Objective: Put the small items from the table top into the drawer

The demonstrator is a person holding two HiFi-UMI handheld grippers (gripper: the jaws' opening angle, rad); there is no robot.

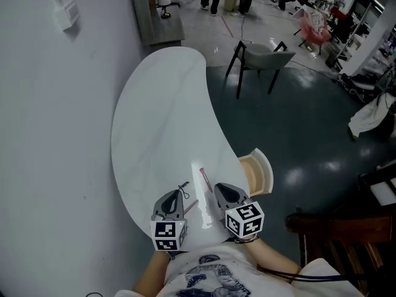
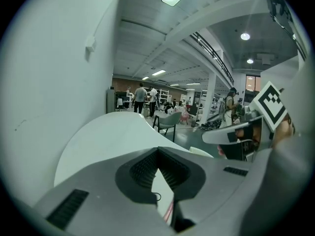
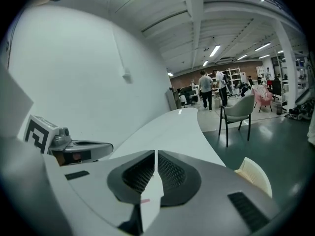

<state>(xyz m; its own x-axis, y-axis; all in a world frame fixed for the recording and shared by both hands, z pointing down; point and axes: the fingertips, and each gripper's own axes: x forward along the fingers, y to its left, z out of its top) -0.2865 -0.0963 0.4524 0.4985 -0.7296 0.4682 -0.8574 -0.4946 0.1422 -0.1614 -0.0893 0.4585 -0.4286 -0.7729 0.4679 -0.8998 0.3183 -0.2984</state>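
Down at the near end of the table (image 1: 162, 122), left tongs (image 1: 180, 193) and right tongs (image 1: 217, 187) are both pinched together on nothing, flanking a thin pink stick (image 1: 205, 180) (drawer (image 1: 265, 167) open just right, presumably waiting for it).

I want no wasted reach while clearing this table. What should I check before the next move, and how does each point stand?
1. Drawer open: ok; the drawer stands pulled out at the table edge.
2. Left gripper empty: ok; jaws together, nothing between.
3. Right gripper empty: ok; likewise shut on nothing.
4. Jaws ready to pick: not ok; both are shut.
5. Item close by: ok; a thin pink item lies on the table between the grippers.
6. Room in the drawer: cannot tell.
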